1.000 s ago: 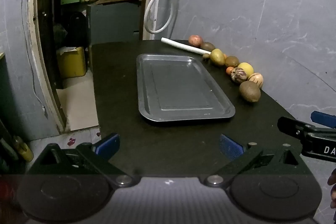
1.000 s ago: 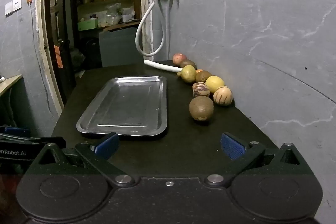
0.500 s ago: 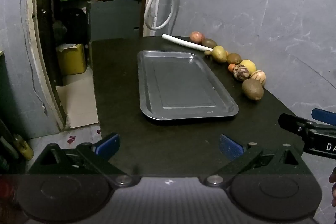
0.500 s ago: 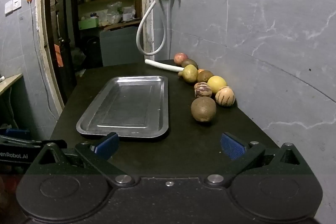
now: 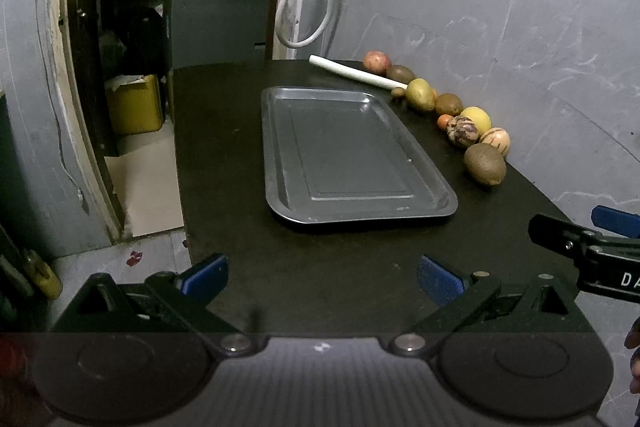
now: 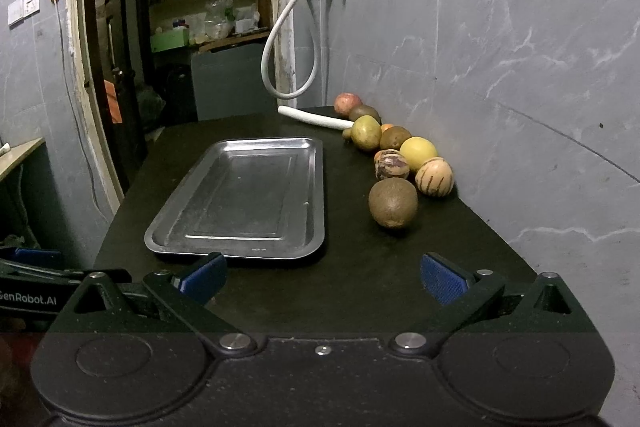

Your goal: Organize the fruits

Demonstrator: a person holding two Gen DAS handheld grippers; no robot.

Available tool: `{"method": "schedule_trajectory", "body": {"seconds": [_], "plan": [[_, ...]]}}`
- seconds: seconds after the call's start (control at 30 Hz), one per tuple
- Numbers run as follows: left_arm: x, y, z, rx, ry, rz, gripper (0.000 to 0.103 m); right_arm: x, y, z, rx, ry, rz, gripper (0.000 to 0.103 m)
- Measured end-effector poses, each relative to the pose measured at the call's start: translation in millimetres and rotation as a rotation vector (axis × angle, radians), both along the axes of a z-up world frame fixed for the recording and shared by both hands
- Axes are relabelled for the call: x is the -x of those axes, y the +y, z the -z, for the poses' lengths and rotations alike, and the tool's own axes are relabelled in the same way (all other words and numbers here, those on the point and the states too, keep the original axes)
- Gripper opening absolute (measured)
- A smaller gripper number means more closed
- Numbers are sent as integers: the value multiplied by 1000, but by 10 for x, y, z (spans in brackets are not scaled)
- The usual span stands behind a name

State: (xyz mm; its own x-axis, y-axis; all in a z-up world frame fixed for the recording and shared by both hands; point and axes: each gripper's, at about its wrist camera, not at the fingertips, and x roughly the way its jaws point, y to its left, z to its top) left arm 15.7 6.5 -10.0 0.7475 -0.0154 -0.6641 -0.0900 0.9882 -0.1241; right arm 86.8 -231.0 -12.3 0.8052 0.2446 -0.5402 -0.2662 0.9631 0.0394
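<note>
An empty metal tray (image 5: 352, 155) (image 6: 248, 195) lies on the black table. Several fruits line the grey wall on the right: a brown kiwi (image 5: 485, 163) (image 6: 393, 202) nearest, then a striped melon (image 6: 434, 176), a mottled fruit (image 6: 391, 164), a yellow lemon (image 6: 418, 150), a pear (image 6: 365, 132) and a red apple (image 6: 347, 103) farthest. My left gripper (image 5: 322, 277) is open and empty over the table's near edge, short of the tray. My right gripper (image 6: 322, 277) is open and empty, short of the kiwi.
A white tube (image 5: 354, 71) lies at the table's far end by the fruits. A white hose (image 6: 288, 59) hangs on the wall behind. An open doorway (image 5: 132, 67) with shelves and a yellow bin lies to the left, with a floor drop beside the table's left edge.
Both grippers have moved slightly forward and up; the tray and fruits sit a little lower and larger in view. Nothing was grasped.
</note>
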Motion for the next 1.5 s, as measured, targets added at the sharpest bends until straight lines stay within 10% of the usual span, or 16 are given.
{"method": "schedule_trajectory", "body": {"seconds": [1.07,1.5], "plan": [[-316,-25,158,12,97,-2,103,-275,-32,222,2,81,5,103],[-1210,-64,-121,107,67,24,103,-842,-131,270,37,103,-8,103]]}}
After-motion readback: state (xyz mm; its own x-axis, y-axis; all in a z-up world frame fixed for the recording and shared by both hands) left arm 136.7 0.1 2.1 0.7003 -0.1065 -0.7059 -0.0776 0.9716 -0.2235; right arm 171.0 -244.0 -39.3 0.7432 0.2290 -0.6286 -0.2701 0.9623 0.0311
